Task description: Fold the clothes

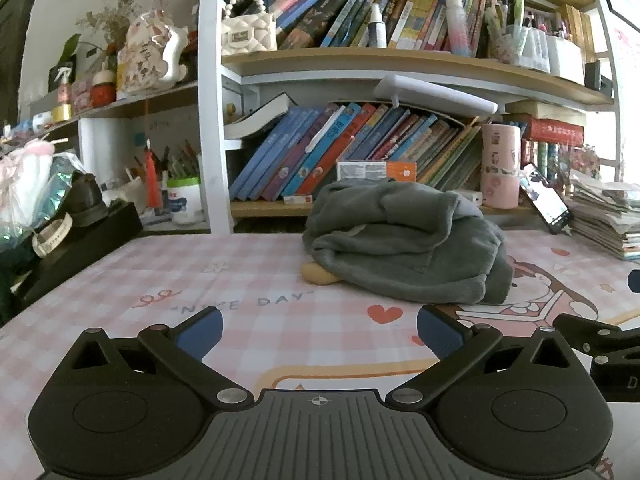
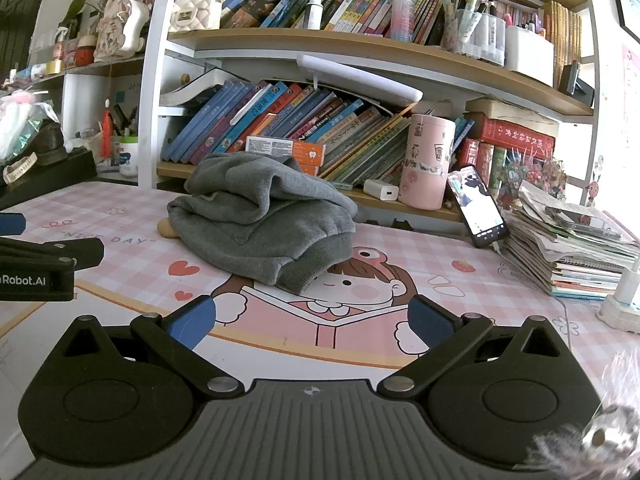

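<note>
Left wrist view: my left gripper (image 1: pixel 319 334) sits low over the bench (image 1: pixel 120 280), pointing at the bookshelf (image 1: pixel 360 60). Its jaws are wide apart and hold nothing. The gray sweater (image 1: pixel 404 244) lies bunched up on the bench ahead, not touching my jaws.

Right wrist view: my right gripper (image 2: pixel 311 320) is low over the bench too. Its jaws are wide apart and empty. The gray sweater sits ahead, a bit to the left. A phone (image 2: pixel 478 210) leans near the pink cup (image 2: pixel 426 160).

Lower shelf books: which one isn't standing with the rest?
The thick open book at the row's left end: it lies open across the tops of the leaning blue books.
</note>
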Demonstrator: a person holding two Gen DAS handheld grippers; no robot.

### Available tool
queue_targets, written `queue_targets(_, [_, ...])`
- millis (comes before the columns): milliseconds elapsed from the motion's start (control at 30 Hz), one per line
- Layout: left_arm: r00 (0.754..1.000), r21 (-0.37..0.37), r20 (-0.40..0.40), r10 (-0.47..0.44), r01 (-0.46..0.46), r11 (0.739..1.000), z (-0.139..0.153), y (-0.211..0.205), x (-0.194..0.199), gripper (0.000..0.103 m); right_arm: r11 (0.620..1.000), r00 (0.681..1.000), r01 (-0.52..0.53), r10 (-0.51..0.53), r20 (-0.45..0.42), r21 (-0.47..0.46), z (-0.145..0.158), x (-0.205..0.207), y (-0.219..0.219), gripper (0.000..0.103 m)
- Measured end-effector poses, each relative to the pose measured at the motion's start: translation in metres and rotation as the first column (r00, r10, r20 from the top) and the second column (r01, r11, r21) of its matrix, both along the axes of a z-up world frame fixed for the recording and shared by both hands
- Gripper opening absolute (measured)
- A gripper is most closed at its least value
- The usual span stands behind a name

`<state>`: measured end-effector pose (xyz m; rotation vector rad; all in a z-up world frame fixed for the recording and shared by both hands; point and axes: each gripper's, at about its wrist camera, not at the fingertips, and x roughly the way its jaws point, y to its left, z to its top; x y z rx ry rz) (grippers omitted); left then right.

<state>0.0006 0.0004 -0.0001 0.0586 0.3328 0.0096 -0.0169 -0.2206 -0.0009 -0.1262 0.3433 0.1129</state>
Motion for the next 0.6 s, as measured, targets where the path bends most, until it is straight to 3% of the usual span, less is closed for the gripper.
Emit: queue_targets(600, [1.000,-0.014,-0.001,-0.007,0.007,1.000,-0.0037,0.0026,0.0016,0.103,1.000,1.000,0.001,-0.001,-0.008,-0.001,-0.0006,0.0011,-0.0006,0.103])
